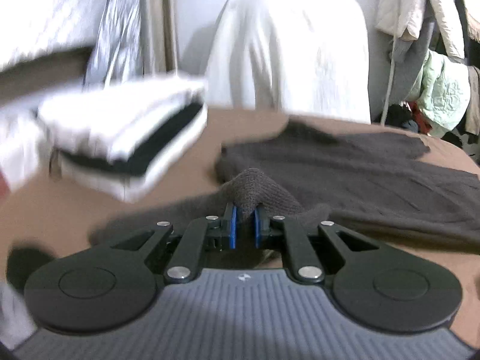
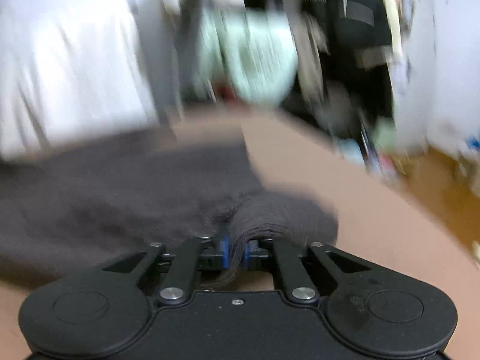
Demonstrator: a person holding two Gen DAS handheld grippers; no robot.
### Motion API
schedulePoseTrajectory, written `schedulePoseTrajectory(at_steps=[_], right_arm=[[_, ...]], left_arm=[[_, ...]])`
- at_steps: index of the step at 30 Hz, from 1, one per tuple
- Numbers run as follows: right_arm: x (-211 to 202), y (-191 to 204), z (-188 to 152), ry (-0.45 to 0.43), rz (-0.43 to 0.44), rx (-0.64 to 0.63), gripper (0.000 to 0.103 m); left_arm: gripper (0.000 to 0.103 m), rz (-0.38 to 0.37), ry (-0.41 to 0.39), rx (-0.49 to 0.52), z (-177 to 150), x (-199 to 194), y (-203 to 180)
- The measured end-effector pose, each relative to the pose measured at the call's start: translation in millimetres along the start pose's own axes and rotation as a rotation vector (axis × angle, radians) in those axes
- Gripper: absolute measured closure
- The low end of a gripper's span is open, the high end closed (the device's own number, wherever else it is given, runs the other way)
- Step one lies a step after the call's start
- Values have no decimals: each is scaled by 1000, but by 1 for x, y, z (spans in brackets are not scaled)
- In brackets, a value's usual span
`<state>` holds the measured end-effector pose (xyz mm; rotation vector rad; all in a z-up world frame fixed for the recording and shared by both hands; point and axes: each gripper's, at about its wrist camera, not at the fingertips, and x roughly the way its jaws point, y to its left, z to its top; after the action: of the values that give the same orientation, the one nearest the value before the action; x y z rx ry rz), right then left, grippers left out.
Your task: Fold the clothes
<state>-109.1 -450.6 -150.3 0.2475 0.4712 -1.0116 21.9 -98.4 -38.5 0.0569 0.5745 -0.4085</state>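
Note:
A dark brown knit garment (image 1: 360, 168) lies spread over a brown surface (image 1: 75, 204). My left gripper (image 1: 245, 214) is shut on a bunched fold of that knit, which rises in a peak between the blue pads (image 1: 230, 225). In the right wrist view the same dark knit garment (image 2: 120, 198) stretches off to the left, and my right gripper (image 2: 236, 249) is shut on a rolled edge of it. That view is heavily blurred.
A stack of folded white and black clothes (image 1: 132, 138) sits at the left on the brown surface. White fabric (image 1: 285, 60) hangs behind. A crowded clothes rack with a pale green garment (image 1: 444, 99) stands at the right, past the surface's edge (image 2: 330, 150).

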Motion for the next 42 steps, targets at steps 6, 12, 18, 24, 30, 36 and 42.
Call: schedulePoseTrajectory(at_steps=[6,12,18,24,30,36,42], right_arm=[[-28,40,-19,77,-79,43,52],[-65,120,-26,294,581,74,46],[-57,213,-66,800,1114,463,43],[-67,251,-121,965,1089,580,36],[-80,255,-141,920,1108,533,36],[-92,291,-125,874,1190,351,66],[-139,280,-67,507,1242,-64,92]], left_arm=[[92,14,205,-115,-37,5,11],[93,20,121,-125,-42,-12,5],[101,-174,147,-299,-37,-15,34],[101,-184,175,-275,-33,-8,38],[42,86,177,-10,25,16,61],[26,179,286,50,59,96,94],[26,327,310,143,16,129,99]])
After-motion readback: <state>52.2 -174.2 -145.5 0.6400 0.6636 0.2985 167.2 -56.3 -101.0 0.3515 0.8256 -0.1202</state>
